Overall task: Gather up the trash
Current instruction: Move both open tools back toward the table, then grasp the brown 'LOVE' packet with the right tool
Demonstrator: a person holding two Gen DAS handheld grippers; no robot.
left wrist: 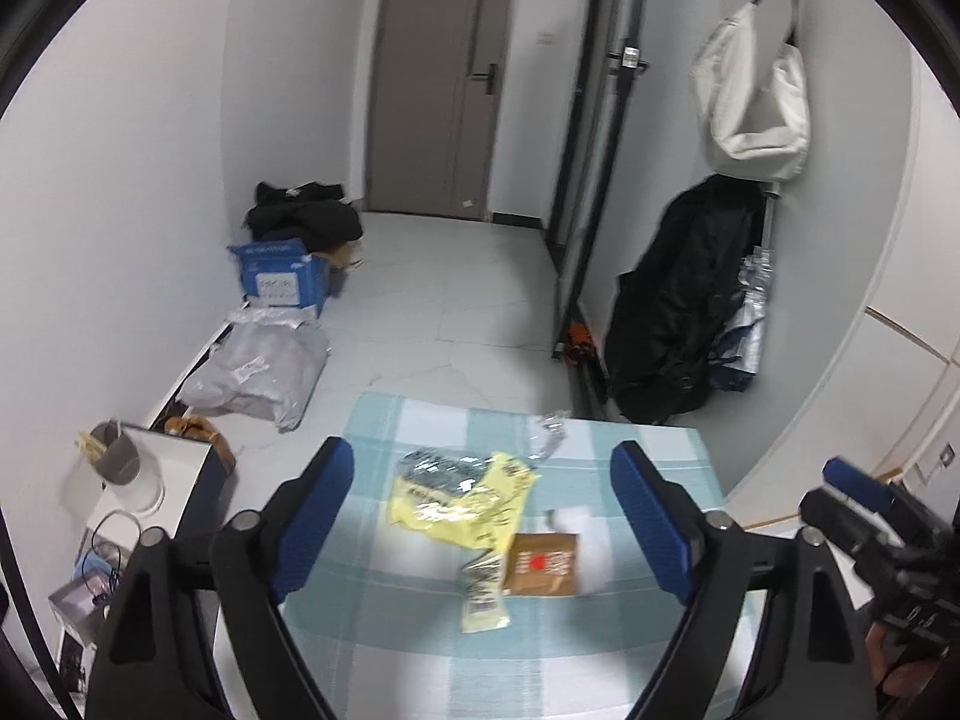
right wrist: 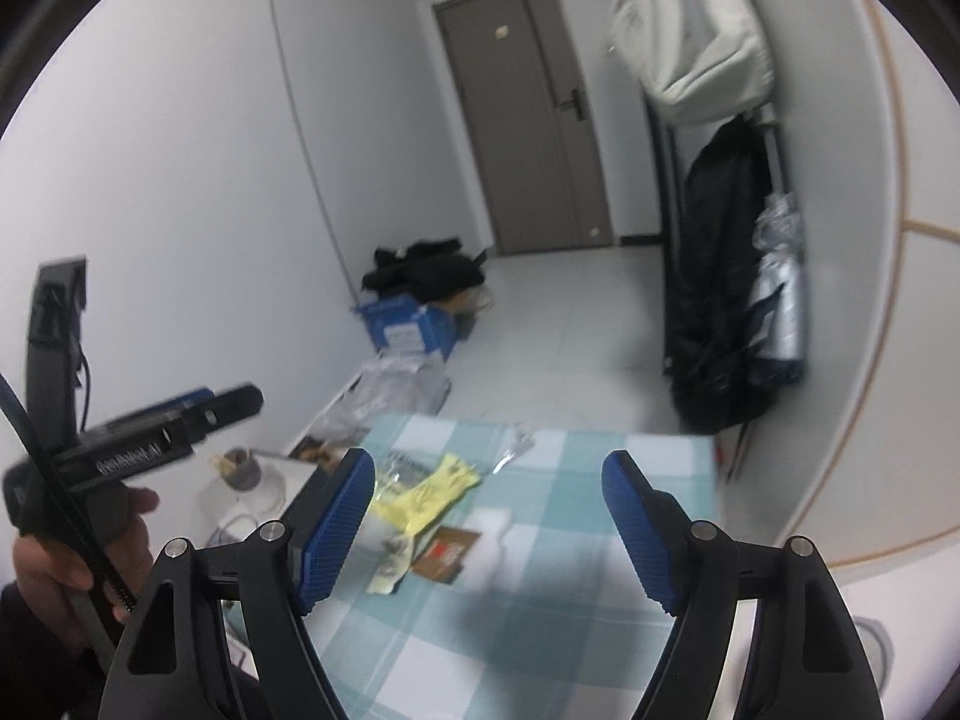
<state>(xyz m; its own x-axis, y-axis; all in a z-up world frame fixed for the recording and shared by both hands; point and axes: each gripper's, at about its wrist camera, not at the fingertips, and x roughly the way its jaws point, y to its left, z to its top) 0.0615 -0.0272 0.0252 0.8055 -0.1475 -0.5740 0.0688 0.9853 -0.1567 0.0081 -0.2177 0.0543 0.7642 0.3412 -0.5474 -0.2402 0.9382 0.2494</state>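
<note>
- Left gripper (left wrist: pixel 483 531): jaws wide apart, empty.
- Right gripper (right wrist: pixel 486 531): jaws spread, empty.
- Yellow wrapper (left wrist: pixel 465 495) lies on the checked tablecloth (left wrist: pixel 372 630) between the left gripper's fingers, long axis diagonal.
- Brown packet (left wrist: pixel 543 564) touches its near end.

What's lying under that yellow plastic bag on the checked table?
The yellow bag lies on the checked tablecloth, overlapping a silvery printed wrapper at its far end. Its near tail reaches a brown packet. Anything fully beneath it is hidden.
</note>
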